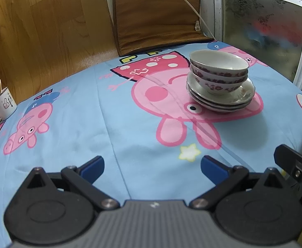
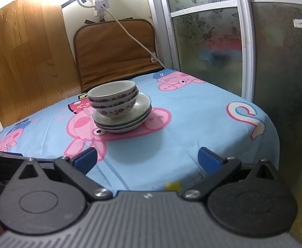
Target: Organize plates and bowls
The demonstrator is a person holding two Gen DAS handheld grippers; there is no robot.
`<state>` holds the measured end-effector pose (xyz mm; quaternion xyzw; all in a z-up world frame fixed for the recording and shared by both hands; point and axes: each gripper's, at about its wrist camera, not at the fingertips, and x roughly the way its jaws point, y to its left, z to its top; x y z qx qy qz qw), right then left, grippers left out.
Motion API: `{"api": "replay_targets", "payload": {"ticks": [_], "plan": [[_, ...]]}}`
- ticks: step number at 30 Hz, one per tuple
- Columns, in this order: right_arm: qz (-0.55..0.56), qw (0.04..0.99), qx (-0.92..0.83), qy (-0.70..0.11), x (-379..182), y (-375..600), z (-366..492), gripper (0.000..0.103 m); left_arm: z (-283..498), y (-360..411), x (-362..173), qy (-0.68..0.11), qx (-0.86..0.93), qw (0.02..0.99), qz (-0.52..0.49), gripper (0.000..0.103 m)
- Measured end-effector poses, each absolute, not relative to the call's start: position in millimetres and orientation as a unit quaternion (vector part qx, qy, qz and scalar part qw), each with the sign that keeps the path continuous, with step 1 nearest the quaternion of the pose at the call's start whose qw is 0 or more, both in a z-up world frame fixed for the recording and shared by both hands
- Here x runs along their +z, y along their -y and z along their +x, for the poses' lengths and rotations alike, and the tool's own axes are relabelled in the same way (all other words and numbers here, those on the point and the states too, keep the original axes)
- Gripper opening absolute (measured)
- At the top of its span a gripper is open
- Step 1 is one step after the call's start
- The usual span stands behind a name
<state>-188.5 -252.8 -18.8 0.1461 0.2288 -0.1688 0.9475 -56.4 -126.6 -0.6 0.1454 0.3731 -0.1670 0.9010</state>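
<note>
We hold both grippers back from the crockery, near the front edge of the table, and neither has hold of anything. Our left gripper has its blue pads spread wide over bare cloth, and our right gripper stands just as wide, also empty.

The landmark is the stack itself: three nested floral bowls sitting on a pile of white plates, all resting on the cartoon-pig tablecloth. From the left gripper the stack lies ahead and to the right; from the right gripper it lies ahead and a little to the left. Behind the stack a brown cushion leans against the wall, and well to the left of the stack stands an enamel mug with a stick in it.

We judge the ware to be glazed ceramic: stiff, smooth, likely slippery against the pads, and apt to chip or crack if knocked. The three bowls together would be fairly heavy and could slide within each other if tilted. The top bowl's rim stands clear and looks the natural place to pinch, one pad inside and one outside the wall. The plates look thin at their scalloped edges and lie close together, so a pad would have little room to get under a rim. The soft cloth beneath may let the pile rock if we press down on one side
</note>
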Motion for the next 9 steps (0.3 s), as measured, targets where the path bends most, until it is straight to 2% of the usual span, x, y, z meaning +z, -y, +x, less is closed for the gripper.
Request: {"api": "replay_targets", "payload": {"ticks": [9], "plan": [[0.142,0.948,-0.17,-0.229,-18.0,251.7,-187.8,0.103,-56.1,128.9,-1.4,-0.377,-0.183,0.896,0.144,0.103]]}}
